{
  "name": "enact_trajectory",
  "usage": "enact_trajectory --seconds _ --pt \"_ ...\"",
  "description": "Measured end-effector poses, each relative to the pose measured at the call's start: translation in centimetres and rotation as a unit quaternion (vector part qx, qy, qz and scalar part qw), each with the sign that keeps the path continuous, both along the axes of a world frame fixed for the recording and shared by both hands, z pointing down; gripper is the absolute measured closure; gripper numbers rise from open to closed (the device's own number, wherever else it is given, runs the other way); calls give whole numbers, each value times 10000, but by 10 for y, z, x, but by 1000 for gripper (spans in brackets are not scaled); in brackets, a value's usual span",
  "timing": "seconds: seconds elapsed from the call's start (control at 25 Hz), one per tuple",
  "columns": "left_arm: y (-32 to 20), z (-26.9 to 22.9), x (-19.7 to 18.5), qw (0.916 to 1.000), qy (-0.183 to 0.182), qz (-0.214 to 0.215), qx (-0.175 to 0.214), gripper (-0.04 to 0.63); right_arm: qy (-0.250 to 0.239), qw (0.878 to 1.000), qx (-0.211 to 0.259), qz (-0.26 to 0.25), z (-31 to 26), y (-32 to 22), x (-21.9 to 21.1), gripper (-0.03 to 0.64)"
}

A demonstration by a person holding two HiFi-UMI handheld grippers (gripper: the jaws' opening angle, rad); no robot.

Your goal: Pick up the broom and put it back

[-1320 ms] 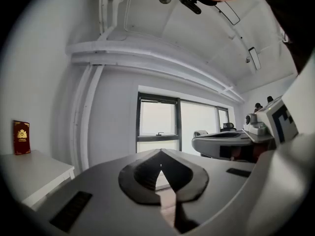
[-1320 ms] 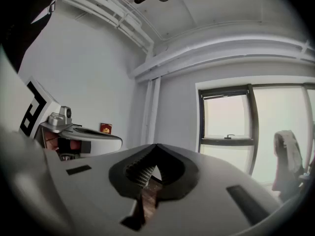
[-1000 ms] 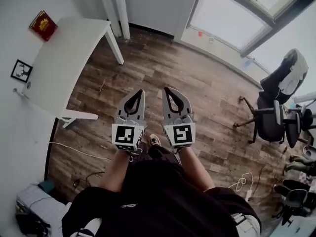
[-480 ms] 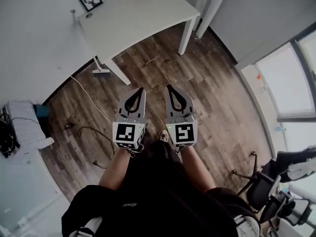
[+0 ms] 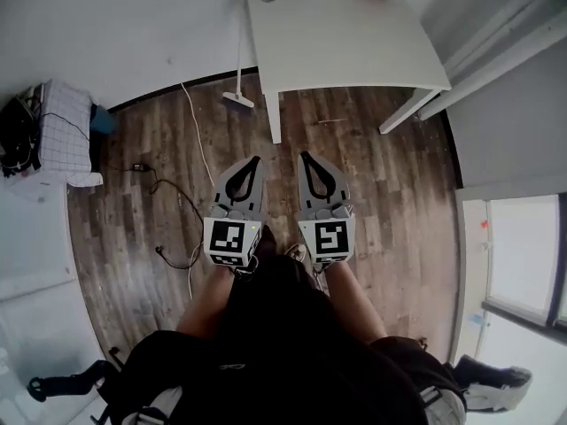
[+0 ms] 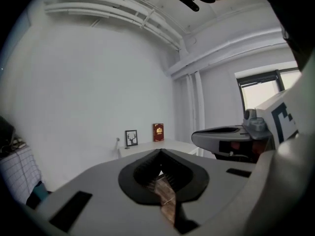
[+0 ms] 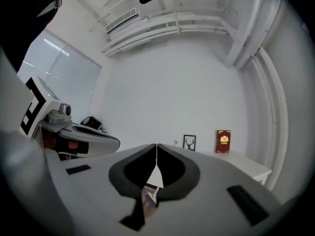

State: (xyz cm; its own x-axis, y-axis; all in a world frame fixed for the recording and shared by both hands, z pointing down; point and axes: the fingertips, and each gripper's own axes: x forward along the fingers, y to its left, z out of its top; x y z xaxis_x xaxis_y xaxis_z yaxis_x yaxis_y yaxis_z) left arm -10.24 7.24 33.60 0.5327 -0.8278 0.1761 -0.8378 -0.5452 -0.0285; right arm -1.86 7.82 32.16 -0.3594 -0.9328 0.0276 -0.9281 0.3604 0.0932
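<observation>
Both closed: left claw (image 5: pixel 254 160), right claw (image 5: pixel 306 157); broom (image 5: pixel 239 47) well ahead, beside table (image 5: pixel 345 42).

My left gripper (image 6: pixel 160 151) is closed. Its fingers (image 6: pixel 98 191) meet at the tips with nothing caught between them, and the hollow behind the tips shows only a strip of wood floor (image 6: pixel 166 198). Straight beyond the tips a white tabletop (image 6: pixel 174 144) stands against the wall. A small framed picture (image 6: pixel 131 137) and a red book (image 6: pixel 158 132) stand upright on it, the book to the right of the picture. Just left of the picture a thin broom handle (image 6: pixel 117 141) rises by the wall. To the right of my fingers hangs the right gripper (image 6: pixel 199 137), level with them, with a window (image 6: pixel 261 90) behind it. Far to the left lies a checked cloth (image 6: pixel 15 173).
</observation>
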Motion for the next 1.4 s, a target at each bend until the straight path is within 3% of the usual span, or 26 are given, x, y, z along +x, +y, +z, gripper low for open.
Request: enact_trajectory --seconds 0.28,0.56,0.96,1.28,1.4 --pt "-47 3 -81 9983 119 -570 -52 595 68 9981 -48 -606 4 -53 -85 594" --pt "-110 11 -121 9984 212 -508 -125 595 79 9985 -270 -466 16 -122 -119 594" --pt "-204 16 -146 9992 284 -83 -262 595 -16 9987 -496 -108 25 -202 -145 595" --pt "-282 30 -153 9985 358 -180 -361 595 -123 9964 -836 70 50 -270 -145 594" --pt "-332 54 -149 9988 184 -139 -425 595 -241 9957 -896 -14 65 -319 -153 594"
